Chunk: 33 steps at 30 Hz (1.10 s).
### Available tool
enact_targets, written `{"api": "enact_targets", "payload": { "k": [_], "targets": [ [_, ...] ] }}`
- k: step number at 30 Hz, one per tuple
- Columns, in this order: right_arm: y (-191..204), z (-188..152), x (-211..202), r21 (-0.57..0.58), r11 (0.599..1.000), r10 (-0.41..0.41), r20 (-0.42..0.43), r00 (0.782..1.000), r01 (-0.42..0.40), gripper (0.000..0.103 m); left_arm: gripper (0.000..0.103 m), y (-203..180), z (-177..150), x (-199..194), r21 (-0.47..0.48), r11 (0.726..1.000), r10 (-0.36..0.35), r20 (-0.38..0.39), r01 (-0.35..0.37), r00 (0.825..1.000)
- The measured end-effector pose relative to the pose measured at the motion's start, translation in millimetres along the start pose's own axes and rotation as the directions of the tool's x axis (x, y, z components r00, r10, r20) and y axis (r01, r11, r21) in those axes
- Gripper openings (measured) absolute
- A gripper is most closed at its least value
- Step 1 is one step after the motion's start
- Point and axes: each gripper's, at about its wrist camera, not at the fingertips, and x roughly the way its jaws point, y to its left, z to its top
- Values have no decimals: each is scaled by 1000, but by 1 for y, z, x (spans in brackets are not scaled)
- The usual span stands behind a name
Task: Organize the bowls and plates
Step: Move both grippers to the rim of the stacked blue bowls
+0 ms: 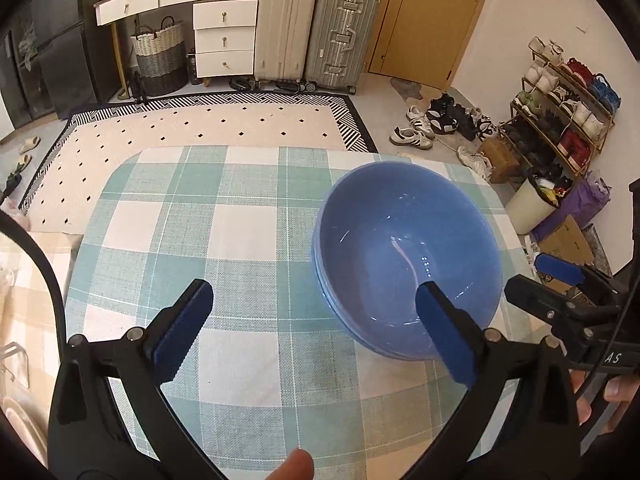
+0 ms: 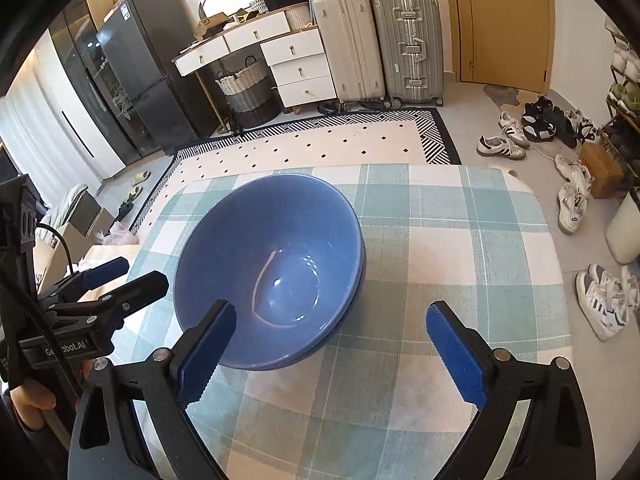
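Note:
A stack of blue bowls (image 1: 404, 256) stands nested on the green-and-white checked tablecloth (image 1: 224, 240); it also shows in the right wrist view (image 2: 272, 268). My left gripper (image 1: 316, 328) is open and empty, its right finger in front of the stack's near rim, its left finger over bare cloth. My right gripper (image 2: 328, 352) is open and empty, its left finger in front of the stack's near rim. Each gripper shows at the edge of the other's view: the right gripper (image 1: 556, 280) and the left gripper (image 2: 116, 280).
The table's far edge (image 2: 400, 166) drops to a patterned rug (image 1: 224, 120). Suitcases (image 1: 316, 28), a white dresser (image 1: 208, 28), a basket (image 1: 158, 56) and a fridge (image 2: 132, 76) stand behind. Shoes (image 2: 500, 136) and a shoe rack (image 1: 560, 120) lie right.

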Motion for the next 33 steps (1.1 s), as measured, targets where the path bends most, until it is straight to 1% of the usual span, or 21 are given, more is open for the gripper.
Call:
{"api": "enact_targets", "payload": {
  "k": [9,17,24,29,33],
  "targets": [
    [-4,-4,2,3,1000,-4,-4,1000,4,97,101,-4,-3,-3,16,1000,18,2,-18,1000],
    [-8,-2,10,15,1000,-5,-21,1000,5,97,101,-6,-3,-1,23,1000,6,-2,-6,1000],
    [-11,2,17,34,999,3,-27,1000,-2,97,101,-9,1,15,36,999,-5,-22,6,1000],
    [-10,5,24,26,1000,14,-41,999,-13,97,101,-12,3,26,45,999,-4,-31,5,999],
    [-11,7,31,36,999,34,-51,998,-32,97,101,-12,4,35,47,999,-1,-41,3,999]
  ]
}}
